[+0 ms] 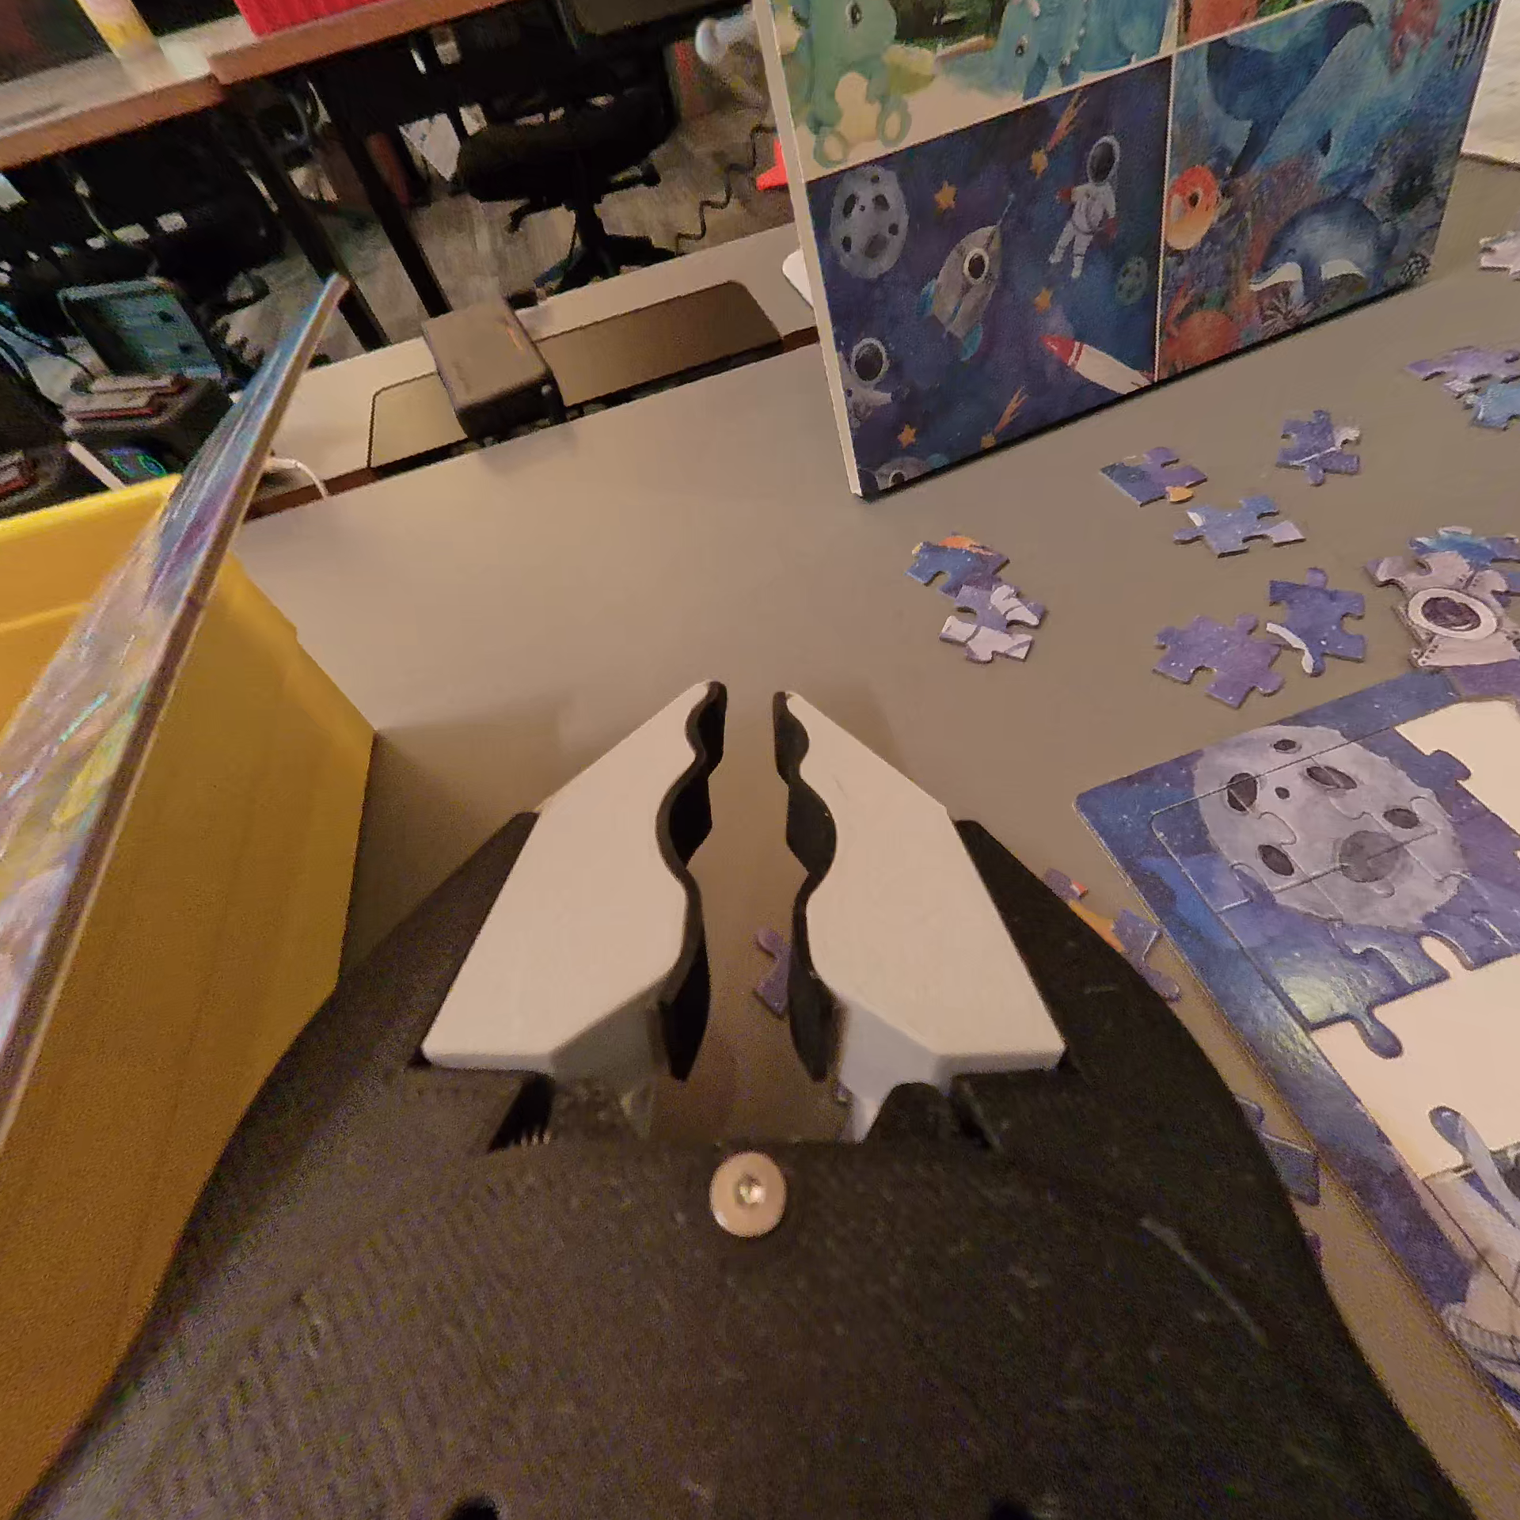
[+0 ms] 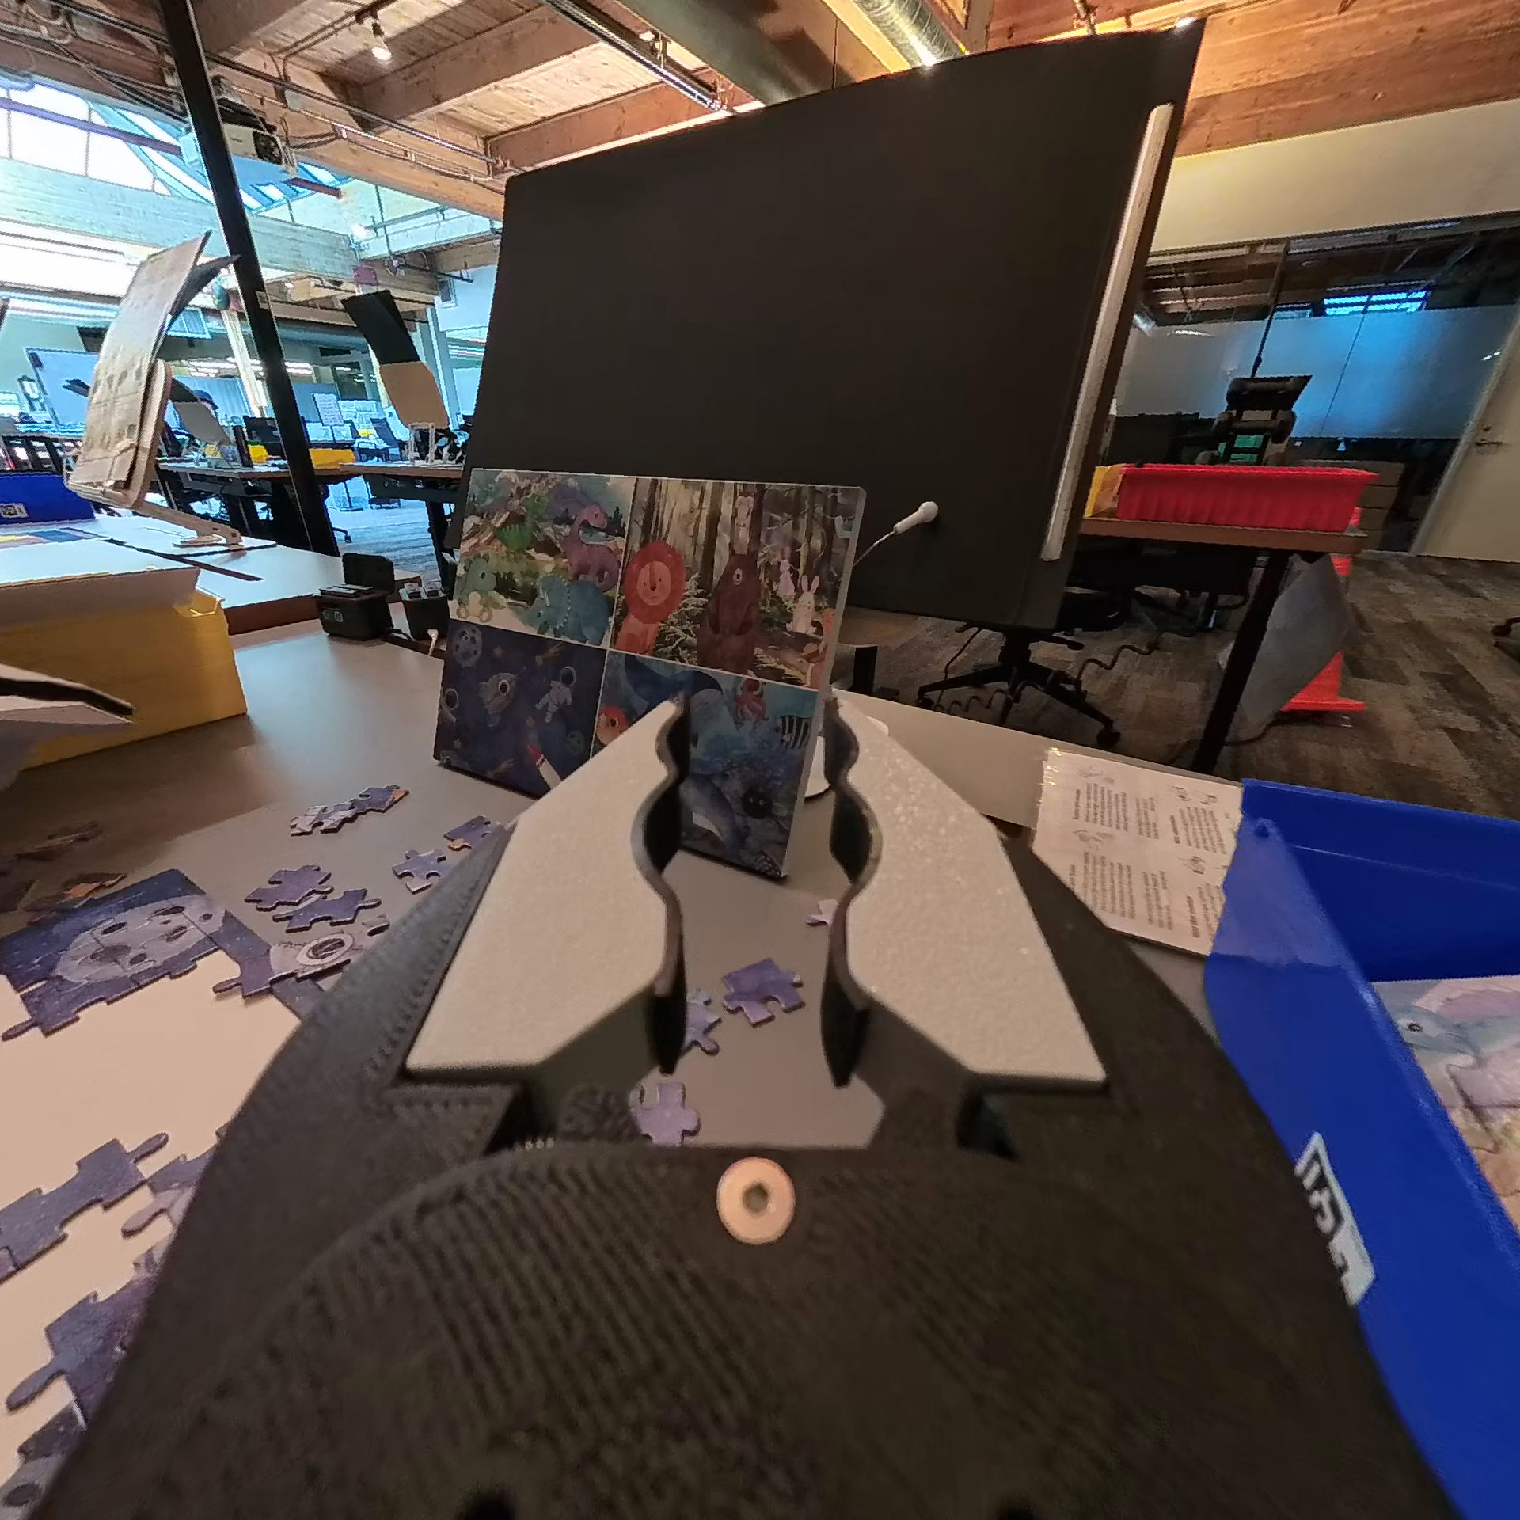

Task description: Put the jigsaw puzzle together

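Observation:
My left gripper [image 1: 750, 695] is open by a narrow gap, with only bare grey table [image 1: 576, 576] between its pads. It hovers beside a yellow bin [image 1: 164, 822], where a flat puzzle board [image 1: 123, 641] leans on edge. A small purple piece [image 1: 773, 975] lies on the table below its fingers. My right gripper [image 2: 755, 707] is open wider and empty, held above the table in front of an upright picture box [image 2: 576, 617]. A loose purple piece [image 2: 761, 991] lies under it. A partly filled space puzzle tray [image 1: 1316, 864] lies to the right of the left gripper.
Several loose blue and purple pieces [image 1: 979, 600] lie scattered between the tray and the picture box [image 1: 1069, 247]. A blue bin [image 2: 1357, 1069] stands at the right, with a printed sheet [image 2: 1143, 855] behind it. A black panel [image 2: 822, 329] stands beyond the table. The left gripper's tips are roughly 45 cm from the right gripper's.

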### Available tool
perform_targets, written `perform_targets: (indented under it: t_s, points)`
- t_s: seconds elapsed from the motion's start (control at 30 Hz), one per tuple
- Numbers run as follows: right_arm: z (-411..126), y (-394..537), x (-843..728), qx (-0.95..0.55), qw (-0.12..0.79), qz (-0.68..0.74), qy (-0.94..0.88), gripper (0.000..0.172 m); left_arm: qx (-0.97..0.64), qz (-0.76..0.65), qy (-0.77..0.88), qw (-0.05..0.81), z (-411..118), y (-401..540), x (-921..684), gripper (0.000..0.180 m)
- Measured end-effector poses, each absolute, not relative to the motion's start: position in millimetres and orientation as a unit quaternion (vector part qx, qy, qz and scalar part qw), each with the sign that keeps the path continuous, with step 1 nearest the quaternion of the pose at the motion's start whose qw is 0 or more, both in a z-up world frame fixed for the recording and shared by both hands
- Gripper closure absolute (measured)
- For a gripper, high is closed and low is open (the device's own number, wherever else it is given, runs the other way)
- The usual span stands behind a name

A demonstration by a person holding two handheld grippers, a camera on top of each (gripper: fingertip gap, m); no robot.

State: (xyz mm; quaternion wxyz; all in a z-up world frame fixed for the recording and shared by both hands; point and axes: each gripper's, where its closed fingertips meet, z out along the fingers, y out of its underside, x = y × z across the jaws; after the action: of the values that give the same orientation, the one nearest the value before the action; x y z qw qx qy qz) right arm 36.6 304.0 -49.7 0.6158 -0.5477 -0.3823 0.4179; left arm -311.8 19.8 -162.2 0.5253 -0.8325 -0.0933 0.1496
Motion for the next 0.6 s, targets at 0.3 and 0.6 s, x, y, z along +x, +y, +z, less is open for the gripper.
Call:
perform_targets:
  t_s: [0.3, 0.6]
  points:
    - [-51.2, 302.5, 34.3, -0.548, 0.612, 0.421, -0.385, 0.141, -0.932, 0.11, -0.083, 0.336, -192.3, -12.4, -291.4, 0.149]
    - [-49.3, 300.6, 34.3, -0.545, 0.615, 0.417, -0.389, 0.142, -0.958, 0.034, -0.166, 0.231, -229.6, -37.4, -282.7, 0.128]
